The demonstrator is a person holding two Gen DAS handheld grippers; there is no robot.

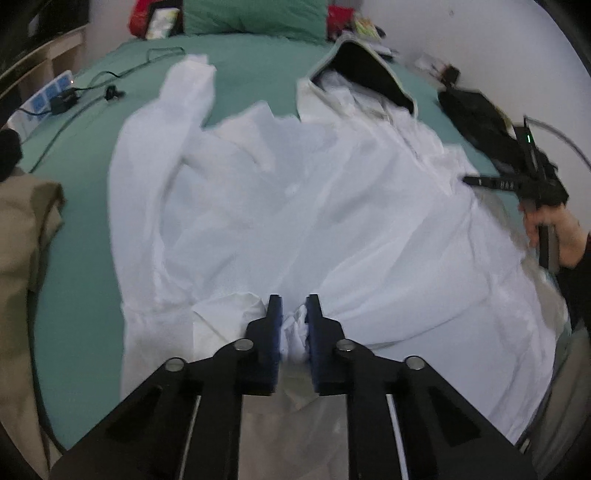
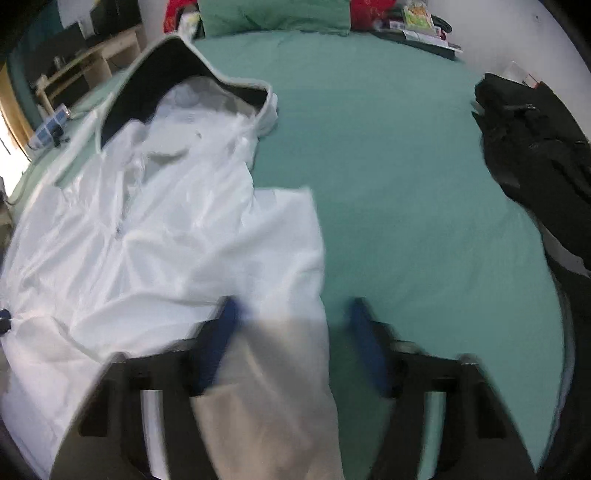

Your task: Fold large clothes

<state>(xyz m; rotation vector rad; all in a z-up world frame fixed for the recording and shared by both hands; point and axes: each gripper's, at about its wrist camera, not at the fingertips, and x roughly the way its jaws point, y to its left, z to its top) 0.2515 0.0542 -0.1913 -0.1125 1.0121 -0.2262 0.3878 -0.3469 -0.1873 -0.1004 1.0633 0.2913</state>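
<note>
A large white hooded jacket [image 1: 295, 206] lies spread on the green bed [image 1: 251, 62], its dark-lined hood [image 1: 365, 70] toward the pillows and one sleeve [image 1: 184, 96] stretched up left. My left gripper [image 1: 293, 314] is shut on a bunch of the jacket's white hem. My right gripper [image 2: 291, 317] is open, its fingers wide apart over the jacket's right edge [image 2: 288, 258], nothing between them held. It also shows in the left wrist view [image 1: 469, 180], held by a hand at the jacket's right side. The right wrist view is motion-blurred.
A black garment [image 2: 535, 166] lies at the bed's right side. A tan garment [image 1: 26, 240] lies at the left edge. A power strip [image 1: 48, 96] and cables sit at the far left. A green pillow [image 1: 255, 14] and red items are at the head.
</note>
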